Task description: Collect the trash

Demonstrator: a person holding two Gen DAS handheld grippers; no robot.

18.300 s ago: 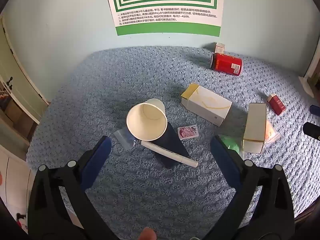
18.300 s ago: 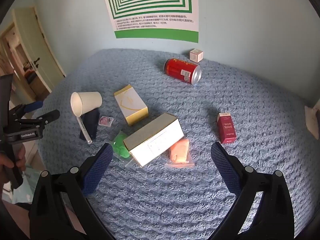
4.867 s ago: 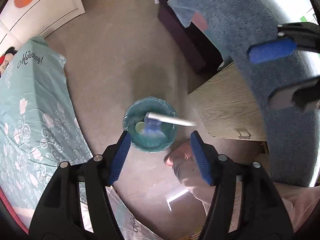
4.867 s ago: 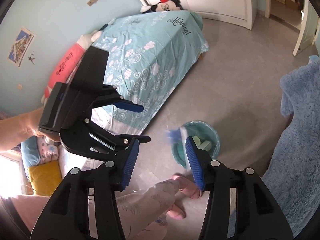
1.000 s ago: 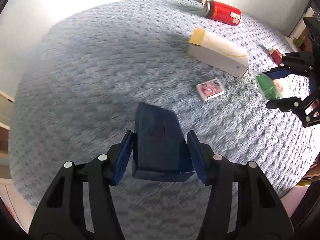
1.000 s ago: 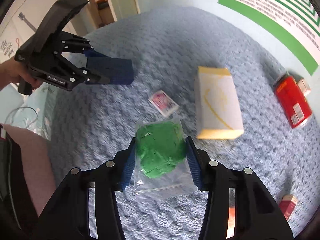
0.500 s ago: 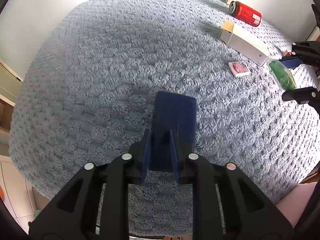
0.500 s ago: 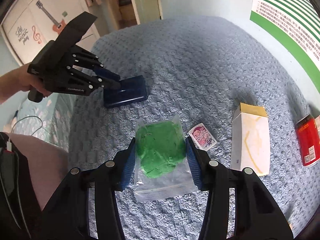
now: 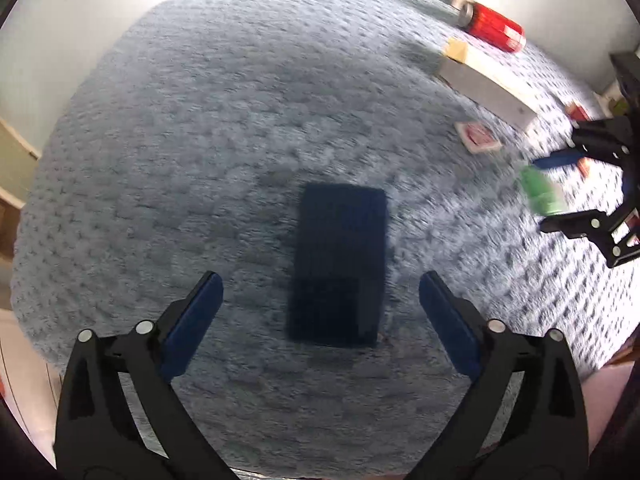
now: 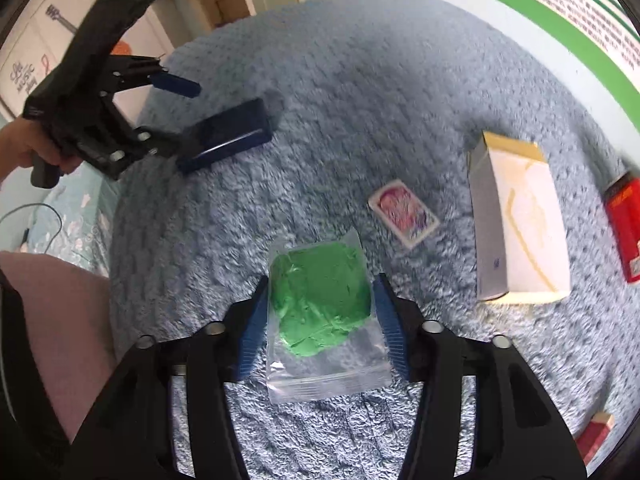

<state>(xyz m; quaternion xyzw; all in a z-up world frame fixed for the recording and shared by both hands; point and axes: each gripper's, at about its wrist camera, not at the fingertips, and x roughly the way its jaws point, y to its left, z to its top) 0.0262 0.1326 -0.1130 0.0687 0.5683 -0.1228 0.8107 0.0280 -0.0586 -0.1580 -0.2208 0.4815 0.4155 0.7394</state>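
Observation:
A dark blue box [image 9: 338, 262] lies flat on the blue knitted cover [image 9: 200, 120], between the wide-open fingers of my left gripper [image 9: 318, 312], which does not touch it. The box also shows in the right wrist view [image 10: 226, 134], next to the left gripper [image 10: 176, 112]. My right gripper [image 10: 320, 320] is shut on a clear bag with green stuff [image 10: 320, 304] and holds it above the cover. The bag appears blurred in the left wrist view [image 9: 542, 194].
A white and yellow carton [image 10: 516, 220], a small pink card pack [image 10: 404, 212], a red can [image 10: 624, 228] and a small red box [image 10: 596, 436] lie on the cover. A bed with a teal sheet [image 10: 80, 220] stands beyond the left edge.
My left gripper has opened and let go of the dark blue box, which now lies on the cover. The right gripper still holds the green bag.

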